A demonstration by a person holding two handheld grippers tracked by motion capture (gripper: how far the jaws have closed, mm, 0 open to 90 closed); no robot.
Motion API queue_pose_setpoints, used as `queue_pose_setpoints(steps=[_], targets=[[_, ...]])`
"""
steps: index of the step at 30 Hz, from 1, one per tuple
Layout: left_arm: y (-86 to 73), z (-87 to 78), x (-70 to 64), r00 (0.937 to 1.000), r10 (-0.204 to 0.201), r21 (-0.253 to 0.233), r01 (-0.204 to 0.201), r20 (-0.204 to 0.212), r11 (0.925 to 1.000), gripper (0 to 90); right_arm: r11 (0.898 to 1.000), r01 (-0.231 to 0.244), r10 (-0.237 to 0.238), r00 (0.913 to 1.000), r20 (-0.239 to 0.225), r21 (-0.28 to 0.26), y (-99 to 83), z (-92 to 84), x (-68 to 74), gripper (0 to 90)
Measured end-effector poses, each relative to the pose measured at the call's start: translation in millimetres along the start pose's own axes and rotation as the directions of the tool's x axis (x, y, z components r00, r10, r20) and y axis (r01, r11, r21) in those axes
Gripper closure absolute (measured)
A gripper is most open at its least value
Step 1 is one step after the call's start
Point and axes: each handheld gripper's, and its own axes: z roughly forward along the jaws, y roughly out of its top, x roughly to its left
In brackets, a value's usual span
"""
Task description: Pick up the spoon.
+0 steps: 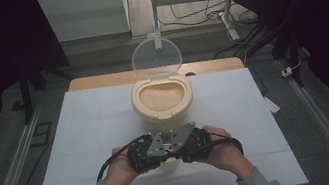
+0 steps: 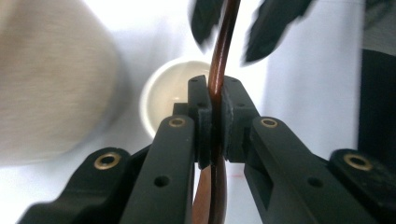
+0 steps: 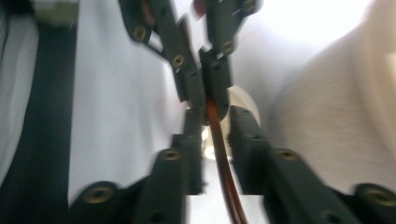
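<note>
- Wide bare tabletop (image 1: 86, 151) left and right of centre; cream rice container (image 1: 163, 104) with raised clear lid (image 1: 156, 57) just above both claws.
- Thin brown curved strip (image 2: 219, 65), glossy, edge-on, over small white cup (image 2: 163, 93) at lower centre.
- Left claw (image 2: 215, 122) clenched on strip; right claw (image 3: 215, 128) slightly parted around it, not pressing.

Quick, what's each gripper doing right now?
Left gripper: closed on the thin brown spoon handle.
Right gripper: jaws open around the same handle, not pressing it.
</note>
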Motion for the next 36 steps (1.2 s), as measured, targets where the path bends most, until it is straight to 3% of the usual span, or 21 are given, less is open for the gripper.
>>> queue_pose_setpoints(steps=[2, 4, 6, 7, 9, 11, 12, 14, 16, 18, 21, 23, 24, 26, 29, 30, 31, 32, 33, 34, 36], targets=[[-1.1, -1.5, 0.8, 0.9997, -0.008, -0.016, 0.007, -0.024, 0.9999, 83.8, 0.992, -0.079, 0.086, 0.9944, 0.063, -0.098, -4.7, -12.8, -5.1, 61.5], [-3.0, -4.5, 1.7, 0.9982, -0.021, -0.045, 0.018, -0.057, 0.9988, 83.8, 0.967, -0.165, 0.185, 0.9783, 0.093, -0.195, -12.2, -24.0, -9.9, 54.3], [-5.5, -7.0, 0.5, 0.9942, -0.032, -0.068, 0.025, -0.103, 0.9974, 83.8, 0.941, -0.23, 0.269, 0.9535, 0.136, -0.247, -19.9, -31.9, -10.5, 49.0], [-5.5, -7.0, 0.5, 0.9942, -0.032, -0.068, 0.025, -0.103, 0.9974, 83.8, 0.941, -0.23, 0.269, 0.9535, 0.136, -0.247, -19.9, -31.9, -10.5, 49.0], [-8.5, -6.8, 0.3, 0.9915, -0.043, -0.076, 0.034, -0.123, 0.9965, 83.8, 0.903, -0.305, 0.369, 0.9117, 0.181, -0.302, -30.1, -38.8, -8.4, 42.9], [-9.3, -6.3, 0.4, 0.991, -0.047, -0.075, 0.038, -0.125, 0.9964, 83.8, 0.876, -0.348, 0.421, 0.8897, 0.177, -0.333, -36.5, -40.7, -7.5, 38.8], [-10.1, -6.1, 0.5, 0.9908, -0.053, -0.077, 0.043, -0.125, 0.9961, 83.8, 0.876, -0.348, 0.421, 0.8897, 0.177, -0.333, -36.5, -40.7, -7.5, 38.8], [-11.2, -6.6, 0.6, 0.9897, -0.063, -0.087, 0.052, -0.128, 0.9948, 83.8, 0.844, -0.403, 0.488, 0.8514, 0.193, -0.355, -44.3, -40.4, -6.4, 33.8], [-11.6, -7.7, 0.4, 0.9889, -0.069, -0.096, 0.057, -0.131, 0.9938, 83.7, 0.827, -0.427, 0.517, 0.8321, 0.2, -0.365, -48.7, -39.4, -4.7, 32.6], [-11.8, -7.8, 0.3, 0.9882, -0.073, -0.101, 0.06, -0.134, 0.9931, 83.7, 0.823, -0.431, 0.525, 0.8269, 0.203, -0.37, -50.6, -38.9, -3.3, 31.9], [-12.1, -6.6, -0.7, 0.9867, -0.079, -0.11, 0.063, -0.142, 0.9919, 83.8, 0.805, -0.437, 0.544, 0.8139, 0.204, -0.401, -54.9, -36.9, 2.4, 30.4], [-12.0, -6.7, -1.1, 0.9859, -0.083, -0.115, 0.066, -0.145, 0.9911, 83.7, 0.786, -0.446, 0.568, 0.7944, 0.215, -0.428, -58.4, -36.4, 8.7, 31.1], [-12.2, -7.1, -1.2, 0.9851, -0.085, -0.12, 0.068, -0.149, 0.9905, 83.7, 0.786, -0.446, 0.568, 0.7944, 0.215, -0.428, -58.4, -36.4, 8.7, 31.1], [-12.7, -7.9, -1.0, 0.9841, -0.093, -0.129, 0.073, -0.151, 0.9889, 83.7, 0.772, -0.464, 0.589, 0.7786, 0.216, -0.434, -60.7, -36.9, 10.3, 30.6], [-13.0, -8.6, -2.2, 0.9814, -0.101, -0.14, 0.079, -0.163, 0.9871, 83.6, 0.736, -0.501, 0.63, 0.7529, 0.19, -0.456, -64.4, -36.2, 13.3, 30.3], [-12.9, -8.7, -2.5, 0.9808, -0.107, -0.145, 0.083, -0.163, 0.9859, 83.6, 0.736, -0.501, 0.63, 0.7529, 0.19, -0.456, -64.4, -36.2, 13.3, 30.3], [-12.6, -8.5, -2.7, 0.9807, -0.114, -0.15, 0.09, -0.159, 0.9846, 83.7, 0.718, -0.514, 0.646, 0.7434, 0.175, -0.469, -64.5, -34.7, 15.6, 29.9], [-12.2, -8.1, -2.9, 0.9803, -0.122, -0.156, 0.097, -0.156, 0.983, 83.7, 0.718, -0.514, 0.646, 0.7434, 0.175, -0.469, -64.5, -34.7, 15.6, 29.9], [-11.4, -7.8, -3.5, 0.9794, -0.13, -0.161, 0.104, -0.155, 0.9814, 83.7, 0.7, -0.529, 0.661, 0.7341, 0.156, -0.48, -64.6, -33.6, 17.4, 31.0], [-10.5, -7.6, -3.9, 0.979, -0.131, -0.164, 0.105, -0.156, 0.9807, 83.6, 0.694, -0.532, 0.667, 0.7296, 0.153, -0.485, -64.6, -33.2, 18.2, 31.4], [-8.7, -7.3, -5.4, 0.977, -0.137, -0.171, 0.109, -0.163, 0.9793, 83.7, 0.679, -0.537, 0.686, 0.7074, 0.17, -0.501, -65.5, -33.0, 19.7, 31.5]])
